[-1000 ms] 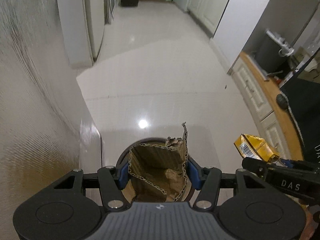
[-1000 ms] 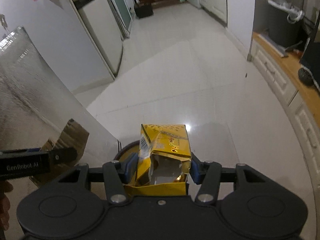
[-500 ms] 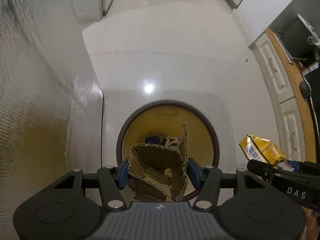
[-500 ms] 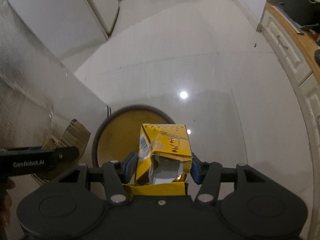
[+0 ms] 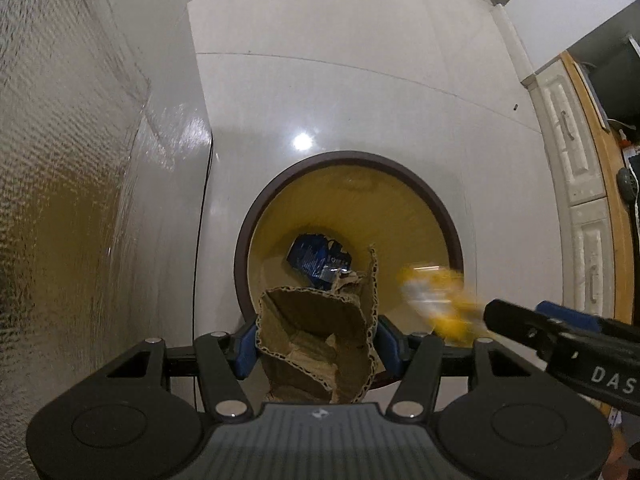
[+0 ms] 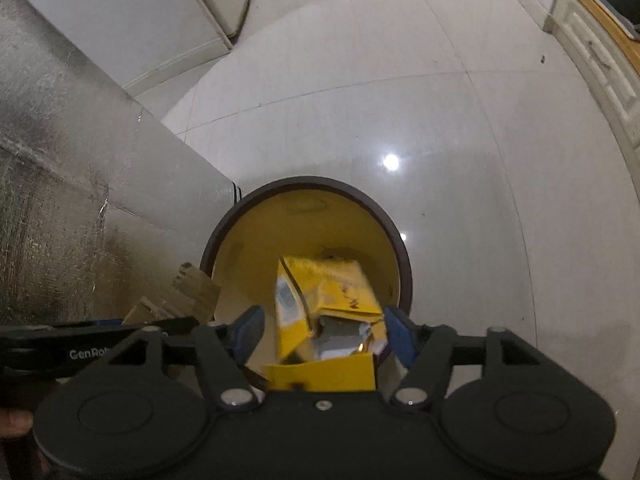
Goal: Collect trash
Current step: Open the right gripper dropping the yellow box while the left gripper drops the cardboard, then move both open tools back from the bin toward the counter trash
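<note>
Your right gripper hangs over the bin, and its jaws are opening: the blue pads stand clear on both sides of the yellow carton, which is blurred and seems to be dropping into the bin's mouth. Your left gripper is pinching the torn cardboard piece between its pads, just over the near rim of the bin.

As for progress, a blue wrapper already lies on the bin's floor, so at least one piece is in. The carton looks as good as delivered. The cardboard is what remains in your hands; whether more trash waits elsewhere, these views don't show.

The carton's long axis runs from your gripper toward the far wall of the bin, its torn-open end nearest you. The cardboard stands roughly upright in the jaws, its ragged tip pointing away from you, over the bin's inside.
</note>
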`<state>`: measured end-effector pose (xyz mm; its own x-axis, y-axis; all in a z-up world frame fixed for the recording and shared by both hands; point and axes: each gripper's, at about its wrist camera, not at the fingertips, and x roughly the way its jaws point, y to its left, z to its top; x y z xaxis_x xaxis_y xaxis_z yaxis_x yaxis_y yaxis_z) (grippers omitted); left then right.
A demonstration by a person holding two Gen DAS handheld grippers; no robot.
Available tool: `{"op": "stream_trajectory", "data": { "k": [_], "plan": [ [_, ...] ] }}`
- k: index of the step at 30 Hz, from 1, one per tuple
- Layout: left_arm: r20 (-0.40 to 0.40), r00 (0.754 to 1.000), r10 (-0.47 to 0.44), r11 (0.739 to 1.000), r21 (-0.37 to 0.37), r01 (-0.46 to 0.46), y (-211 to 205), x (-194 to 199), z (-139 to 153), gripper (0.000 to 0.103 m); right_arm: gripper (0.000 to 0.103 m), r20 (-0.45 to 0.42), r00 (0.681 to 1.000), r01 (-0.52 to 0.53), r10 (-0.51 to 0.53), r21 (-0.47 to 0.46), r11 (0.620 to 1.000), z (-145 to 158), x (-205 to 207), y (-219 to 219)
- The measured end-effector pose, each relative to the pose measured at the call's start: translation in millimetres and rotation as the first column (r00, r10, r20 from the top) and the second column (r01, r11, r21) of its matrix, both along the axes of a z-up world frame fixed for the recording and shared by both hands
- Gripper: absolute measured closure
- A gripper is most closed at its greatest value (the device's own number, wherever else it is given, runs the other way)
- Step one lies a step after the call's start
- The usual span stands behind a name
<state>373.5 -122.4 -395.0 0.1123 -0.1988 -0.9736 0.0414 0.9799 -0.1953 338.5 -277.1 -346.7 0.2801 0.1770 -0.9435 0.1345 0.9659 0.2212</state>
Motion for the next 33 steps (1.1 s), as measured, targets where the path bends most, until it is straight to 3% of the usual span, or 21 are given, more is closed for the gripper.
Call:
{"op": "stream_trajectory", "data": {
  "k": [6, 12, 19, 26, 33],
  "plan": [
    [0.014, 1.000, 0.021, 0.999, -0.038, -0.020, 1, -2, -1, 0.042, 0.023, -0.015, 1.000, -0.027, 0.026, -0.025, 0.999, -3, -1, 0],
    [0.043, 0.999, 0.028, 0.998, -0.056, -0.025, -1, -2, 2, 0.029, 0.020, -0.049, 0.997, -0.057, 0.054, -0.052, 0.997, -7, -8, -1],
    [0.004, 1.000, 0.025, 1.000, 0.005, -0.025, 2, -3, -2, 0.022, 0.018, -0.071, 0.994, -0.086, 0.082, -0.059, 0.994, -6, -9, -2],
    [-0.009, 1.000, -0.008, 1.000, 0.008, 0.008, -1, -5, -1, 0.010, 0.015, -0.078, 0.992, -0.102, 0.096, -0.069, 0.992, -4, -9, -1],
    [-0.028, 1.000, -0.013, 0.999, 0.051, 0.014, 3, -9, 1, 0.004, 0.002, -0.088, 0.989, -0.128, 0.120, -0.085, 0.988, -6, -9, 5]
  ]
}}
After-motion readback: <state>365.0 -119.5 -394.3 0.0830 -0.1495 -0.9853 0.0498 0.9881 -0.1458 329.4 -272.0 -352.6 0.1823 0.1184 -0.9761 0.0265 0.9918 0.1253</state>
